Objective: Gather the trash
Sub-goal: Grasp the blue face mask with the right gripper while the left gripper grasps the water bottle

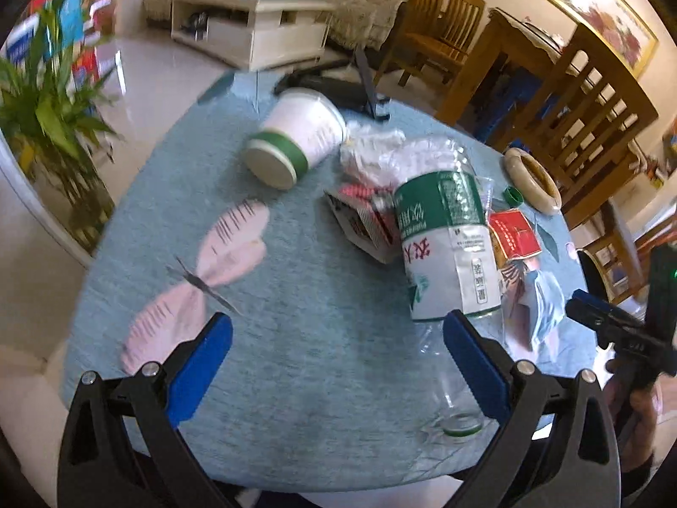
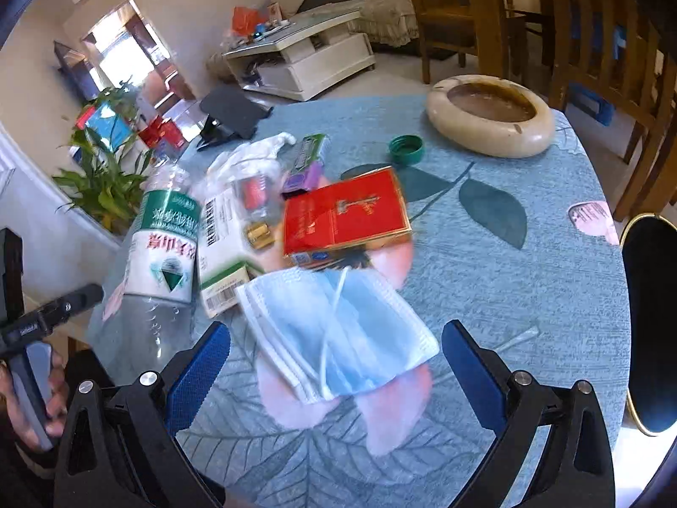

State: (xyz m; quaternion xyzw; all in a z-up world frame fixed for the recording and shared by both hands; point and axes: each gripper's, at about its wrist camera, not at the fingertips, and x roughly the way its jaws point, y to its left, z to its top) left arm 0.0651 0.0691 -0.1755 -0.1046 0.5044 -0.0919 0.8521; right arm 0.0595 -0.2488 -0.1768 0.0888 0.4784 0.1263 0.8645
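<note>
Trash lies on a round table with a blue cloth [image 1: 296, 254]. A clear plastic bottle with a green and white label [image 1: 448, 245] lies on its side; it also shows in the right wrist view [image 2: 165, 237]. A white paper cup with a green band [image 1: 296, 137] lies tipped over. A red cigarette pack [image 2: 345, 216], a blue face mask [image 2: 338, 334], a white carton [image 2: 222, 245], crumpled tissue [image 2: 249, 154] and a green bottle cap [image 2: 406, 148] lie nearby. My left gripper [image 1: 336, 351] is open and empty beside the bottle's neck. My right gripper [image 2: 336, 353] is open over the mask.
A beige ashtray [image 2: 491, 114] sits at the table's far right. A black phone stand [image 2: 230, 114] stands at the far edge. A potted plant [image 1: 46, 101] is left of the table, wooden chairs [image 1: 592, 127] to the right. A black round stool [image 2: 651, 321] is by the table's right edge.
</note>
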